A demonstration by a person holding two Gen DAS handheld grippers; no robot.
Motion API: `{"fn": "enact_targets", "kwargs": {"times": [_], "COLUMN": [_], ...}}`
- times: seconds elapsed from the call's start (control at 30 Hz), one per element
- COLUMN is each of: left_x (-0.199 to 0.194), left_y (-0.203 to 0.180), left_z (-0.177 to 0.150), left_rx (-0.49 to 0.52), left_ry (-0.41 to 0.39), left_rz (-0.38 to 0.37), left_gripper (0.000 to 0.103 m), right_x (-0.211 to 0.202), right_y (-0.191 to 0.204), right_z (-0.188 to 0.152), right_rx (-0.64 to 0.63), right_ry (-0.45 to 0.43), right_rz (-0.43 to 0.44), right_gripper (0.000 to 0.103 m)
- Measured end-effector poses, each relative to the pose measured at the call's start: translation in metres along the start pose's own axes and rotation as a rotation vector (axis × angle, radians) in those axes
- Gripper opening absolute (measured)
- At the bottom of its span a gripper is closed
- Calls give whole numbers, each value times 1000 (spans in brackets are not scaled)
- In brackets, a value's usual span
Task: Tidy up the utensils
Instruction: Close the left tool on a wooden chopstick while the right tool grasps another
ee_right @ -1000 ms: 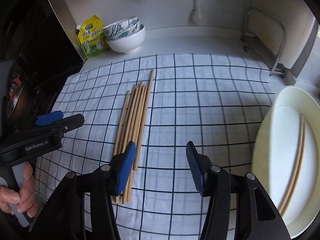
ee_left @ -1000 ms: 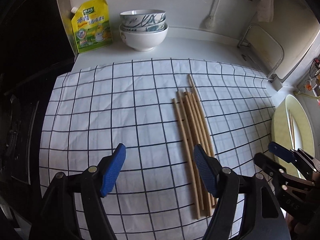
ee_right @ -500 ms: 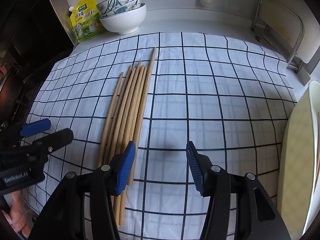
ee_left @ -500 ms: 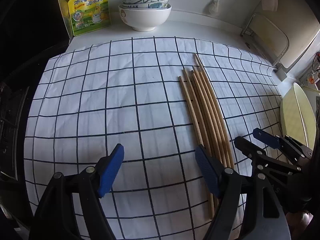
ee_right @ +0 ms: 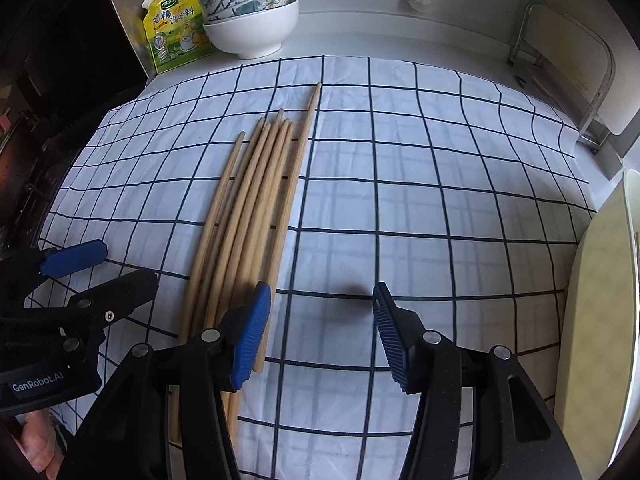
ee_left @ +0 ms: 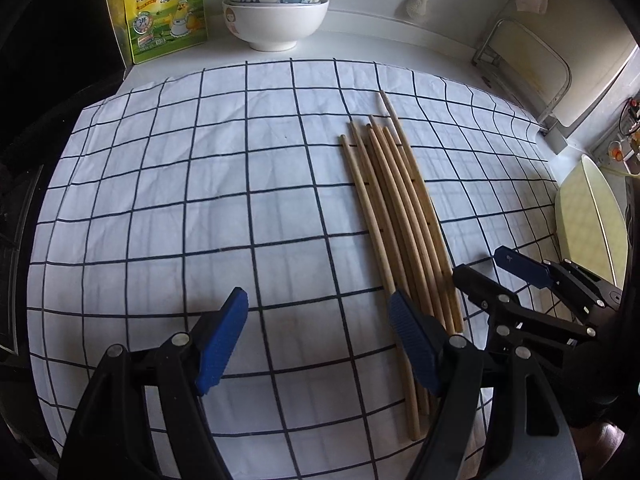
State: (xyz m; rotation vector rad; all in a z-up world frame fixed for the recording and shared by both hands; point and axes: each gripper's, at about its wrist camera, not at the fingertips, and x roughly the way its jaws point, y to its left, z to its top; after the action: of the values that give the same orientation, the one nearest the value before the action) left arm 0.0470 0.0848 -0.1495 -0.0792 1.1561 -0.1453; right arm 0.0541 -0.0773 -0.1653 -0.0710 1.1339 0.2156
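Jaws on your left gripper and right gripper both stand apart, empty. Chopsticks lie bundled on the checked cloth between them.

**Hidden and cut off around the grippers**

The near ends of the chopsticks vanish beneath the right gripper, behind its left finger. To that gripper's right, the plate is cropped by the frame edge, its contents unreadable. Ahead and left of the left gripper, the pouch has its top cut off.
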Motion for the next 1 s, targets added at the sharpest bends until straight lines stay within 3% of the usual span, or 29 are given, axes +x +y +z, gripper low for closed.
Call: {"fn": "enact_targets", "kwargs": {"times": [0.27, 0.63, 1.0], "left_x": [4, 4, 12], "left_y": [-7, 0, -14], "left_z": [-4, -2, -5], "left_rx": [7, -10, 16], "left_ry": [1, 1, 18], "left_rz": [5, 29, 22], "left_gripper": [74, 74, 76], "right_x": [-4, 1, 0], "right_y": [-17, 1, -19], "right_z": [-3, 0, -4], "right_rx": [35, -17, -3], "right_ry": [-2, 7, 10], "right_rz": [-4, 41, -41], "right_gripper": [51, 51, 51]}}
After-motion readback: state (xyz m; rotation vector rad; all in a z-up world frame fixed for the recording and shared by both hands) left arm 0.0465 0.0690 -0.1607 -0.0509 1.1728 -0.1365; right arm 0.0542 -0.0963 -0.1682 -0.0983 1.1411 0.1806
